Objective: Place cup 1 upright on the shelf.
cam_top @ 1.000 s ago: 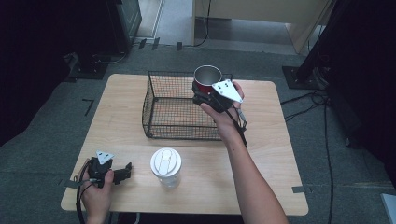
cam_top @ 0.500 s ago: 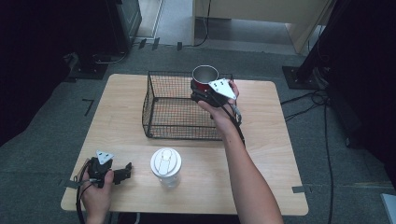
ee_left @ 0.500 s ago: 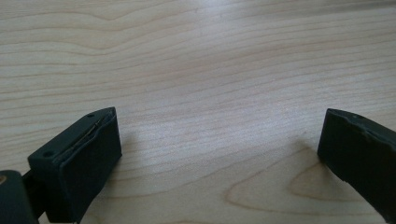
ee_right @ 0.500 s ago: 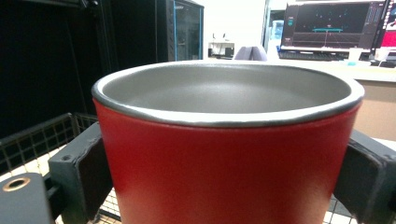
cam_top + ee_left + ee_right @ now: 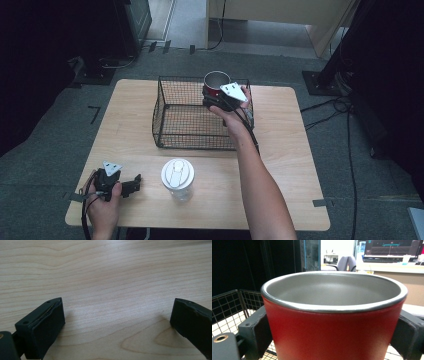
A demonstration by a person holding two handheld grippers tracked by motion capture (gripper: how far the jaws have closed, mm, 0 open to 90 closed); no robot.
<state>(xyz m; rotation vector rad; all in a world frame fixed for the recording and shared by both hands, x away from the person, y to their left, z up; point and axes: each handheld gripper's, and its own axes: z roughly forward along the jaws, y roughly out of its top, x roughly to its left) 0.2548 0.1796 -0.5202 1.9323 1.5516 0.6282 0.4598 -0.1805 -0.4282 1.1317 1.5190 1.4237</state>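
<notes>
In the high view, the right gripper [image 5: 216, 98] is pinching a red metal cup [image 5: 215, 84] and holding it upright at the upper centre of the frame, over the far right corner of the black wire basket [image 5: 170, 117]. The step in hand looks like lowering the cup into the basket, so it is worth keeping the cup level, bringing it straight down clear of the wire rim, and releasing only once the base is resting on the mesh floor. At the lower left, the left gripper [image 5: 131, 183] is lying on the wooden table [image 5: 290, 150] in the person's hand, and a clear tumbler with a white lid [image 5: 177, 178] is standing just right of it.

In the left gripper view, the two black jaws are standing spread wide with nothing but bare table between them.

In the right gripper view, the cup [image 5: 332, 325] is taking up the centre of the frame: a matte red outer wall, a brushed steel inside, a rolled silver rim, and nothing in it. The pads [image 5: 259, 331] are pressing on its sides below the rim, and the basket mesh [image 5: 229, 307] is showing at the lower left.
</notes>
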